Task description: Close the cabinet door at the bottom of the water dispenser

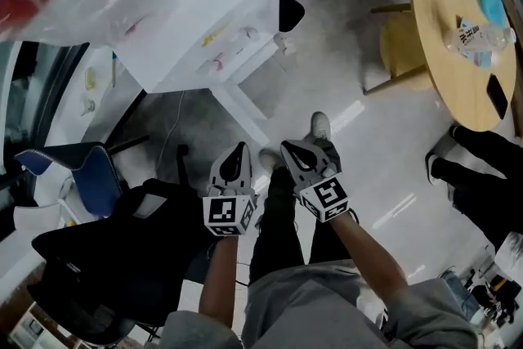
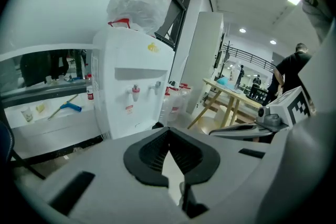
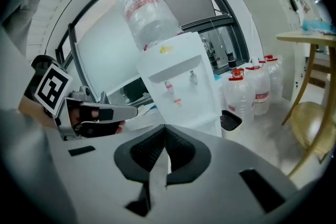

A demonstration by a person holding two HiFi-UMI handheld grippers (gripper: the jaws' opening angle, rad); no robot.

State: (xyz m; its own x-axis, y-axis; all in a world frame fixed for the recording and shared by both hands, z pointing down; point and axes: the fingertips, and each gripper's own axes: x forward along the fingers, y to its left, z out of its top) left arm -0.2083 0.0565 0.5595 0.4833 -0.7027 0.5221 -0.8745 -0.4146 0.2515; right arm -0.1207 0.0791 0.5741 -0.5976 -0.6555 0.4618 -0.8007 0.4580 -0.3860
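The 2 tongs, left (image 1: 237, 151) and right (image 1: 297, 151), are clenched on nothing (tips meeting), well short of the water dispenser (image 1: 204, 12), whose bottom cabinet door (image 1: 245, 112) angles outward.

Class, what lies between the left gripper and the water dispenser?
In the head view, bare grey floor and a white panel, likely the open door, jutting from the base of the water dispenser.

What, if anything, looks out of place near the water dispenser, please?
The cabinet door at the bottom of the water dispenser stands swung open, jutting out over the floor toward the person's feet. The left gripper and right gripper are both shut, empty and clear of it.
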